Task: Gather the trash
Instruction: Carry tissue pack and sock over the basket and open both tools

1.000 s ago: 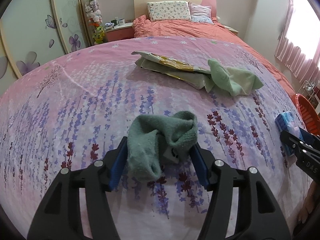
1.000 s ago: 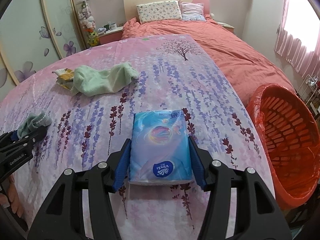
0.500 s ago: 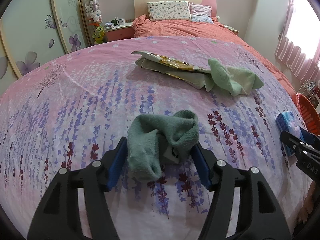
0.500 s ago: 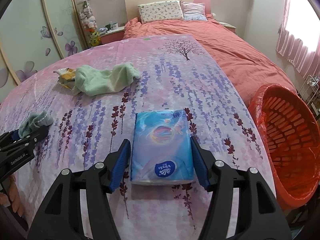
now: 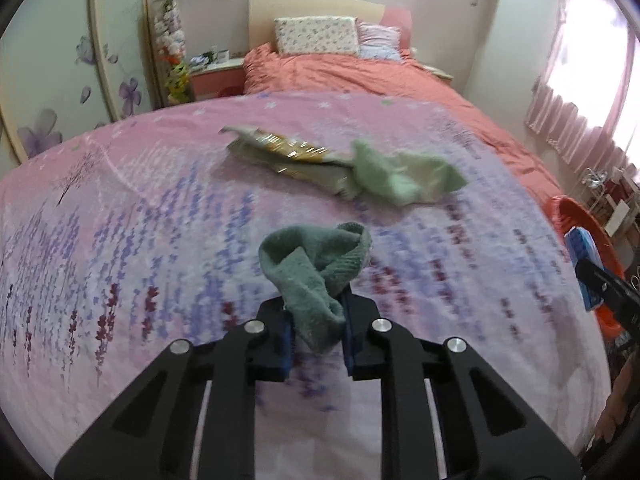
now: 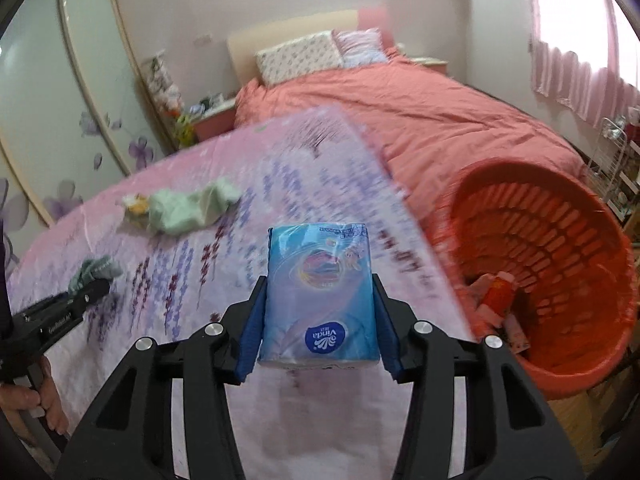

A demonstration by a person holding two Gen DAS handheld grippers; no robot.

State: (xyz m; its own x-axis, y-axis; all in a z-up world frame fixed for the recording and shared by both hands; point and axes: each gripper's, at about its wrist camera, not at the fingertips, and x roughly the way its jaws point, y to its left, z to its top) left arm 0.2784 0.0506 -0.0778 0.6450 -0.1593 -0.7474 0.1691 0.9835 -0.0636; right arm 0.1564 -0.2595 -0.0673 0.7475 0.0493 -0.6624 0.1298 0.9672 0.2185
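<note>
My left gripper (image 5: 316, 332) is shut on a dark green sock (image 5: 320, 268) and holds it just above the pink floral bedspread (image 5: 140, 240). My right gripper (image 6: 318, 336) is shut on a blue Vinda tissue pack (image 6: 320, 288), lifted off the bed. An orange basket (image 6: 560, 248) stands to the right of the pack, with some trash inside. A light green sock (image 5: 400, 176) lies over a yellow snack wrapper (image 5: 280, 152) further up the bed; both also show in the right wrist view (image 6: 188, 208).
The bed's coral duvet (image 6: 420, 112) and pillows (image 5: 316, 34) lie beyond. A wardrobe with flower doors (image 6: 60, 120) stands left. A nightstand (image 5: 216, 72) is at the back. A wire rack (image 6: 616, 160) stands by the curtained window at right.
Both grippers closed on their objects and lifted: the left on the dark green sock, the right on the tissue pack. The right one has swung toward the basket.
</note>
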